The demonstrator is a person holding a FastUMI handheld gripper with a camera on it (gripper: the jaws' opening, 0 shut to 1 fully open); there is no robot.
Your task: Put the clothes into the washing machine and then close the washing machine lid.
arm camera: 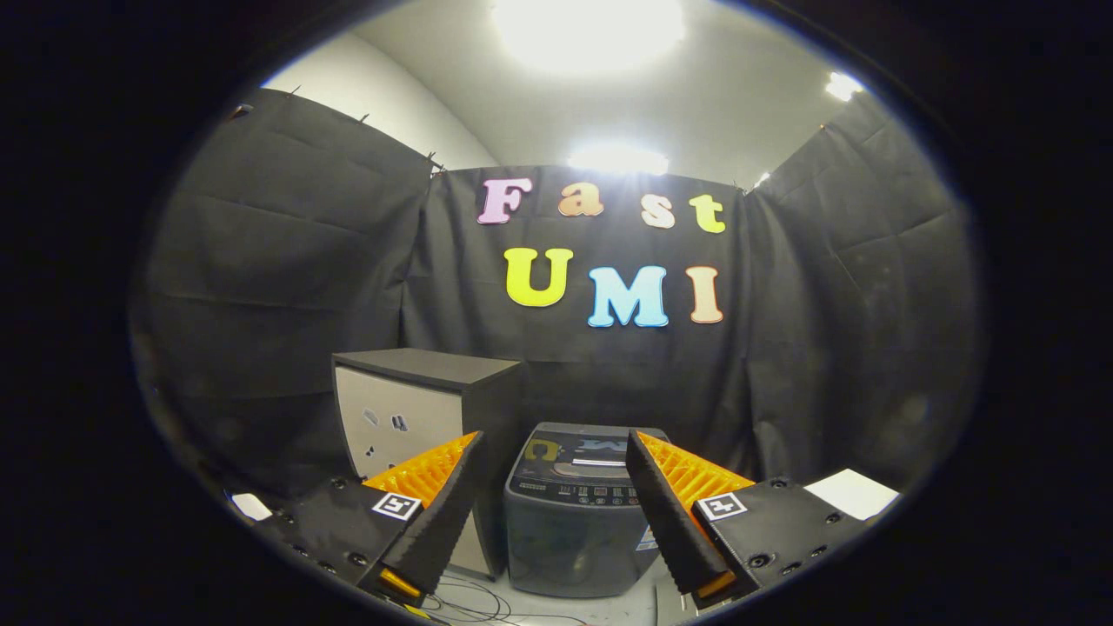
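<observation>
Washing machine (578, 513), lid down, low in the centre of the frame, seen between the two spread fingers of the gripper (553, 513).

The machine stands on the floor against the black cloth wall, its control panel facing the camera and its flat lid lying shut. Just to its left is a grey cabinet (409, 417); loose cables (474, 604) trail on the floor at bottom centre. The jaws stand wide with nothing between them, well short of the machine and raised, probably to keep the whole machine in sight. No clothes can be made out. A shut lid fits clothes already inside, or a load yet to be fetched.
</observation>
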